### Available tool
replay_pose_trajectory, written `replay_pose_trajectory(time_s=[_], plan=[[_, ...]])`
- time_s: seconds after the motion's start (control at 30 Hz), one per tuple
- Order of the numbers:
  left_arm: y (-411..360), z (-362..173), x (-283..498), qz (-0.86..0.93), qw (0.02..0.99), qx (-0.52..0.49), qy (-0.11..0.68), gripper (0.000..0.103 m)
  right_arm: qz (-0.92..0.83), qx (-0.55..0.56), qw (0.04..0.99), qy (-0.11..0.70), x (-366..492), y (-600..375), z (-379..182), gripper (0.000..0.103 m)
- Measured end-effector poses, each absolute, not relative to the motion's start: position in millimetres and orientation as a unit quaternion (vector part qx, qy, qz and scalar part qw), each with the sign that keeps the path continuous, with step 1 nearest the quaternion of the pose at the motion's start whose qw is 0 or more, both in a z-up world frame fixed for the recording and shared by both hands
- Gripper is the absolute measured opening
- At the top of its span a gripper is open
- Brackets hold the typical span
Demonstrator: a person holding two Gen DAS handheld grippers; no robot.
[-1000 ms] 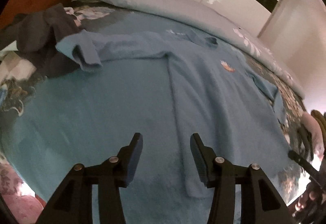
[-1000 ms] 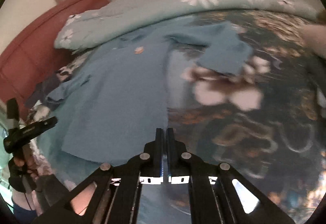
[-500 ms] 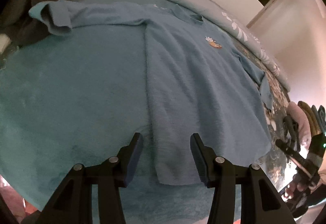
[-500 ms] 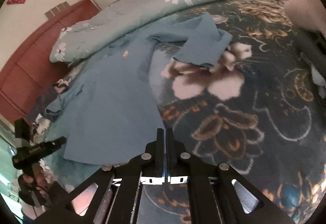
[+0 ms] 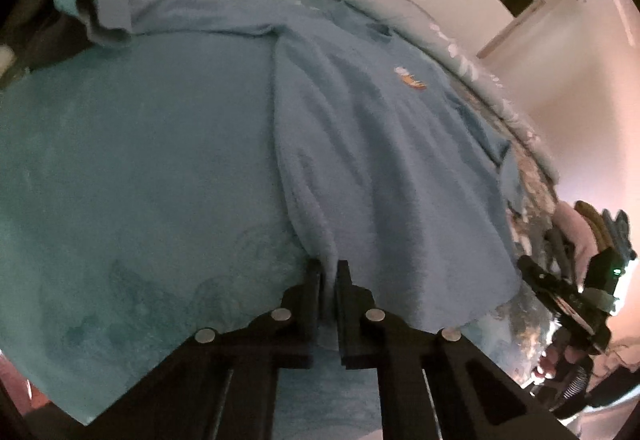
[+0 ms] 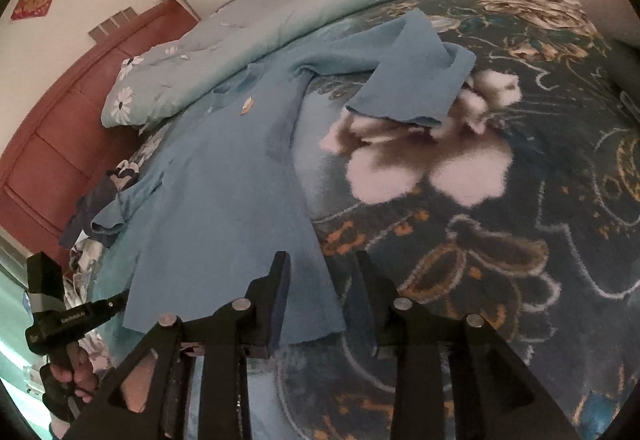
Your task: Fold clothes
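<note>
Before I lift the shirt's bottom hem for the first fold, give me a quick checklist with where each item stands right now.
1. Left hand-held gripper shut on the hem corner of the blue shirt: ok, fabric sits between its fingers.
2. Right hand-held gripper holding the other hem corner: not ok, it is open with the corner between its fingers, not pinched.
3. Shirt body flat on the bed cover: ok, only light wrinkles.
4. Right sleeve laid out: not ok, doubled over on itself.
5. Left sleeve laid out: not ok, cuff bunched near the dark clothes.
6. Only one layer pinched on the left: cannot tell.
</note>
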State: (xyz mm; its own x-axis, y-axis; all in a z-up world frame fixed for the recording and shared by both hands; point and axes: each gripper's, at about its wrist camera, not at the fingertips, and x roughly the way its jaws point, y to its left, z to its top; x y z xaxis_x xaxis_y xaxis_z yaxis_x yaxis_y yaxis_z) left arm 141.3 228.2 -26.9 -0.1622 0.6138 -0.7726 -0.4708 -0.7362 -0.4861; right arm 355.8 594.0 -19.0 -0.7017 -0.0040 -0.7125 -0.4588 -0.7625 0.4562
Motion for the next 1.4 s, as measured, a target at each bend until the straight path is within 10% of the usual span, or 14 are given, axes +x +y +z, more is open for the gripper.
replay_pose_trajectory(time_s=[0.1,0.17,0.7,0.87,0.97,1.4], plan=[[221,-23,139,0.764,0.352,-0.535,-0.077,0.006,0.865,-0.369,0.116,0.320,352,589,-19,0.028],[214,-15,136,0.769,0.352,-0.528,-0.083,0.006,0.863,-0.369,0.100,0.330,352,587,-21,0.004],[192,-23,138,0.778,0.332,-0.531,-0.058,0.005,0.852,-0.392,0.092,0.335,364,573,-25,0.003],[192,-10,135,0.770,0.364,-0.518,-0.074,0.013,0.873,-0.370,0.068,0.310,368,576,-8,0.013],[188,4,130,0.787,0.360,-0.496,-0.067,0.047,0.887,-0.349,0.084,0.290,369,589,6,0.046],[200,21,106,0.845,0.311,-0.436,-0.023,0.063,0.877,-0.445,0.161,0.090,252,641,-2,0.047]])
